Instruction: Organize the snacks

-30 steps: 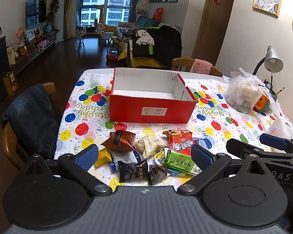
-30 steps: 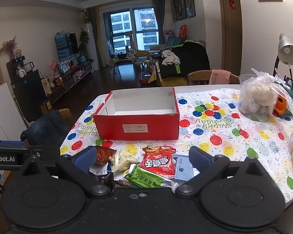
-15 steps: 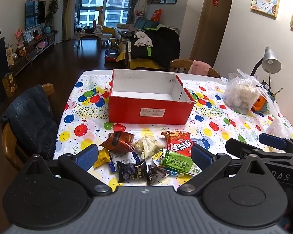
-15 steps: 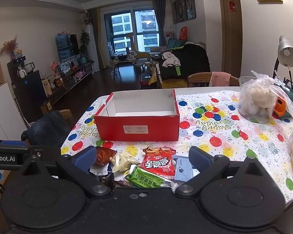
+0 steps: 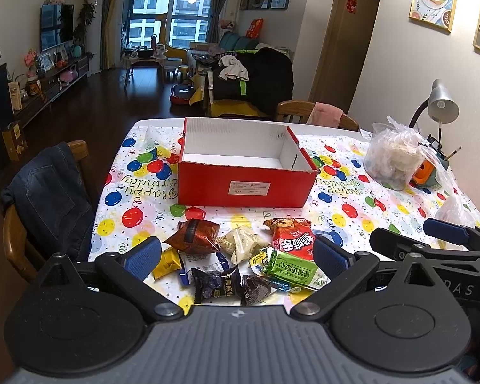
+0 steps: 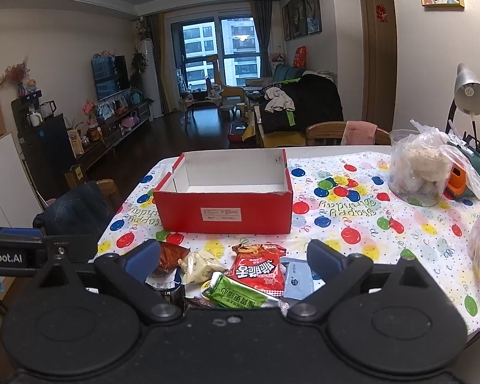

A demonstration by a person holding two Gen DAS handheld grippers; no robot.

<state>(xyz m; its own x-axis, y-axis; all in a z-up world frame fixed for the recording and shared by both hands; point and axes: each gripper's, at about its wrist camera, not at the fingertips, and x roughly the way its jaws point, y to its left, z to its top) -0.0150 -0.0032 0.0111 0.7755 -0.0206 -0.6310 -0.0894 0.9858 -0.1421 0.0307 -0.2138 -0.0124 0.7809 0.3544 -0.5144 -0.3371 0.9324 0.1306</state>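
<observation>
Your left tongs and right tongs both gape wide, holding nothing. About eight snack packets lie heaped between their tips by the near desk edge. Beyond bare cloth sits one red box, open.

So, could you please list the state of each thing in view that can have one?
red box: open, empty
left gripper: open, holding nothing
right gripper: open, holding nothing
red snack packet: sealed, on the table
green snack packet: sealed, lying flat
desk lamp: off
</observation>
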